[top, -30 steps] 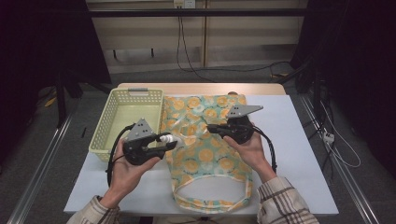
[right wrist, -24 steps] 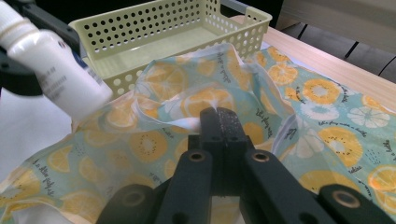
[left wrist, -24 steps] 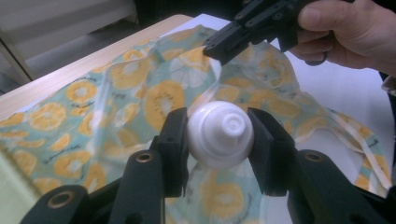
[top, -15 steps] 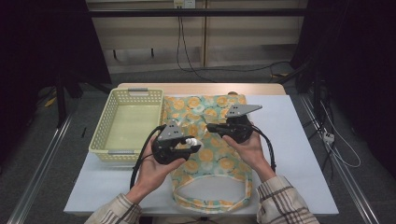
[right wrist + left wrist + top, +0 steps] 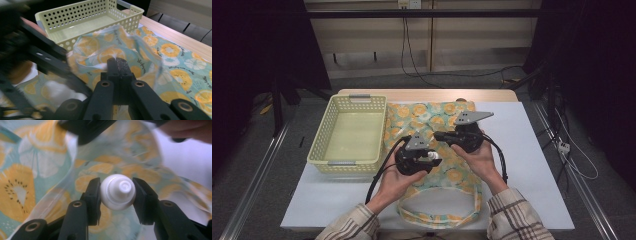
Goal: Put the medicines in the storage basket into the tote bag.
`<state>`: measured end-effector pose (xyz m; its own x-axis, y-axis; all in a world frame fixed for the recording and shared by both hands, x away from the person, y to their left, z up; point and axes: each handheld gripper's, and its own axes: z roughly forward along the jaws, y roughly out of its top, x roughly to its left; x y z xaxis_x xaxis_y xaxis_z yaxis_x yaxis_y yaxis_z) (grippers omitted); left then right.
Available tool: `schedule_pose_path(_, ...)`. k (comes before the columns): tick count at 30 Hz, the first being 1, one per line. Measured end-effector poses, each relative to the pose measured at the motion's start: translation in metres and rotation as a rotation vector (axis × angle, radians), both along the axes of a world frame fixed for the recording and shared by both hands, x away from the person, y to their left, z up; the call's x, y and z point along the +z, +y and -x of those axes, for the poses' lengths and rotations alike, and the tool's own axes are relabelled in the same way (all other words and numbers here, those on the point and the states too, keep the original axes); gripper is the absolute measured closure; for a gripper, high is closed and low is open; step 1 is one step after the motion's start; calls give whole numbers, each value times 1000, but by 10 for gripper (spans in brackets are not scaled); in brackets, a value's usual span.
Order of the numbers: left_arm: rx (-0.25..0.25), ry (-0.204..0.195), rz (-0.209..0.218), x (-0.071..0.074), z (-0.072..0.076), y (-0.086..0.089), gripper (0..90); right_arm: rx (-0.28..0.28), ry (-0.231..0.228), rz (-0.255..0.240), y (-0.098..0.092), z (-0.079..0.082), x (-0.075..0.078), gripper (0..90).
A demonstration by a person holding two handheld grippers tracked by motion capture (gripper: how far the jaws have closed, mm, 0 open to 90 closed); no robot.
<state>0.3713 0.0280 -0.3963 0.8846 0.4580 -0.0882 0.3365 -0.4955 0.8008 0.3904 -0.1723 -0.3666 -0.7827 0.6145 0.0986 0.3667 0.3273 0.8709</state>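
step: bagging | left gripper (image 5: pixel 434 159) clamps white tube (image 5: pixel 118 192) | right gripper (image 5: pixel 117 63) pinches bag (image 5: pixel 447 117) rim up | next: slide tube into the mouth

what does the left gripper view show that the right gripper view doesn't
The left gripper view alone shows a white tube clamped end-on between the left tool's jaws. The right gripper view alone shows the yellow basket, the wooden table edge, and the right tool pinching a lifted fold of cloth. Both show the orange-print bag beneath.
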Motion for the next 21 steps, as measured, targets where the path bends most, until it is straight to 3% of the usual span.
schedule_pose_path(3, 10, 14, -15, -10, -9, -7, 603, -7, 1, -4, -2, -1, 0, 900)
schedule_pose_path(11, 39, 32, -103, -32, -21, -18, 602, -16, -4, -3, -4, -1, 2, 900)
schedule_pose_path(17, 99, 27, -100, -39, -32, -19, 602, -21, -2, 3, -5, -2, 0, 900)
schedule_pose_path(21, 101, 26, -100, -45, -37, -18, 600, -23, 2, 8, -5, -3, -1, 900)
